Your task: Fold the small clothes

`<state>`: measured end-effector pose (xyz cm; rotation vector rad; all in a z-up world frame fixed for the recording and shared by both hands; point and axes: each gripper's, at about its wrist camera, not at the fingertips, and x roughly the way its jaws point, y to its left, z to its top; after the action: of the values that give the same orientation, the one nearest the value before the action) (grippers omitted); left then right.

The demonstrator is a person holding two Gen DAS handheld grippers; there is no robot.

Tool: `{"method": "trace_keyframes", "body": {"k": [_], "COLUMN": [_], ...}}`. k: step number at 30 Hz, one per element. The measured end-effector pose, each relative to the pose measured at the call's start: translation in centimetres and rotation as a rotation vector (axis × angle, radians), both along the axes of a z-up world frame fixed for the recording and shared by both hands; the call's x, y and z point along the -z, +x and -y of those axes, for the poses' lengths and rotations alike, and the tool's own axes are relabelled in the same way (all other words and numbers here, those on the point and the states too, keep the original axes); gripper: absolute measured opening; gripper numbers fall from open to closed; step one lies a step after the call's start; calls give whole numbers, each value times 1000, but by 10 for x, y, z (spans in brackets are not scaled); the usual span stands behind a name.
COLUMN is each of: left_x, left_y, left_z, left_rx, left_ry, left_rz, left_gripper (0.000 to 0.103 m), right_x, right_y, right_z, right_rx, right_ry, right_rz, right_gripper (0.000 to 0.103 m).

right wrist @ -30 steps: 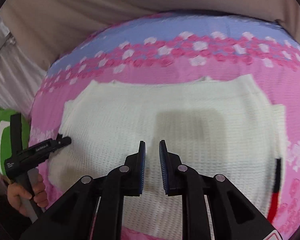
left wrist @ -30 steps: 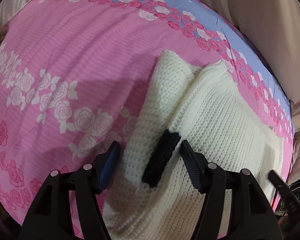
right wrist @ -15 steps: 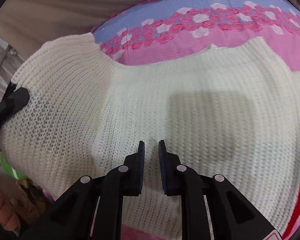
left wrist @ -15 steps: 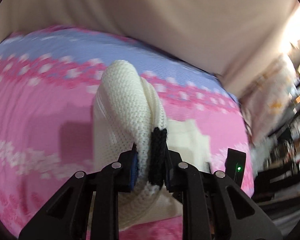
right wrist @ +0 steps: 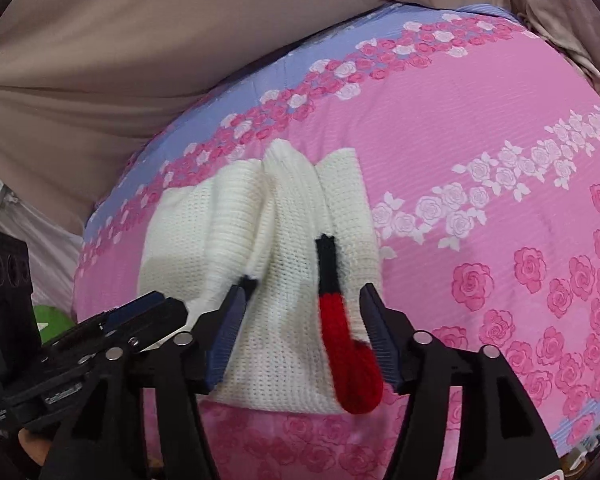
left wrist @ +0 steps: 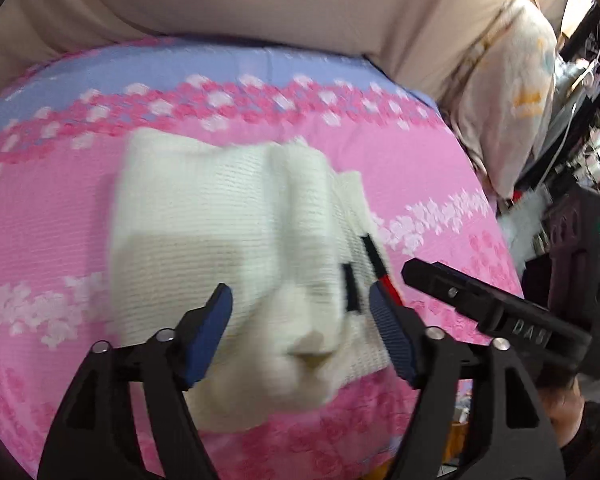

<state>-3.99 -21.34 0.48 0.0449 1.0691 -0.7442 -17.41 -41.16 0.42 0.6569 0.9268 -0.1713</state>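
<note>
A bed (right wrist: 480, 92) with a pink rose-print cover fills both views, backed by beige fabric (right wrist: 100, 40) from nine to one o'clock. On it, near the front edge, lies the white knit garment (right wrist: 260, 240), folded over on itself with a raised ridge running toward twelve o'clock and a black-and-red trim strip (right wrist: 336, 308) at its near right. It looks soft, light and stretchy, likely to sag and slide off its fold if lifted by a single layer, so the thick folded edge or a corner seems the best place to pinch. The left hand-held gripper (left wrist: 300, 328) hovers low over the near edge, fingers spread wide on either side of the knit, gripping nothing. The right hand-held gripper (right wrist: 300, 320) sits just beside it at three o'clock, likewise spread, straddling the trim.
</note>
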Motion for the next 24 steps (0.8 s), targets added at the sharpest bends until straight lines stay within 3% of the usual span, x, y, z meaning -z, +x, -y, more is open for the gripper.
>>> {"method": "trace_keyframes", "body": {"k": [4,7,10,11,12,13,14,17,19,21,23,24], "left_x": [17,43,56,61,64,65,65,61,66,74,78,78], "left_y": [2,2,-6,-8,-9,-11,-13,-15,-15,-15,-16,-15], "left_z": [-38,-52,-56,-54,-54,-55,-56,-59,-57,-52,-48,-48], "left_rx": [-30,-8,15,29,41,50,57,66,77,88,95,94], "left_ry": [113,176,223,253,267,268,263,240,245,270,286,289], "left_rz": [22,-45,-49,-44,-42,-44,-43,-31,-40,-39,-30,-26], "left_gripper": [71,71,71,71,71,71,71,71,72,72,72,71], "right_x": [15,37,53,54,54,48,39,-13,-25,0,56,68], "right_y": [35,57,70,72,77,80,81,71,62,59,60,58], "right_z": [-14,-25,-34,-36,-39,-40,-39,-22,-7,12,26,27], "right_rx": [-50,-73,-89,-96,-111,-116,-122,-127,-114,-94,-82,-72], "right_ry": [87,111,146,160,177,173,188,212,166,133,128,154], "right_rz": [-19,-83,-116,-117,-112,-102,-70,115,143,49,-139,-159], "right_gripper": [77,77,76,66,42,30,24,20,20,20,22,23]}}
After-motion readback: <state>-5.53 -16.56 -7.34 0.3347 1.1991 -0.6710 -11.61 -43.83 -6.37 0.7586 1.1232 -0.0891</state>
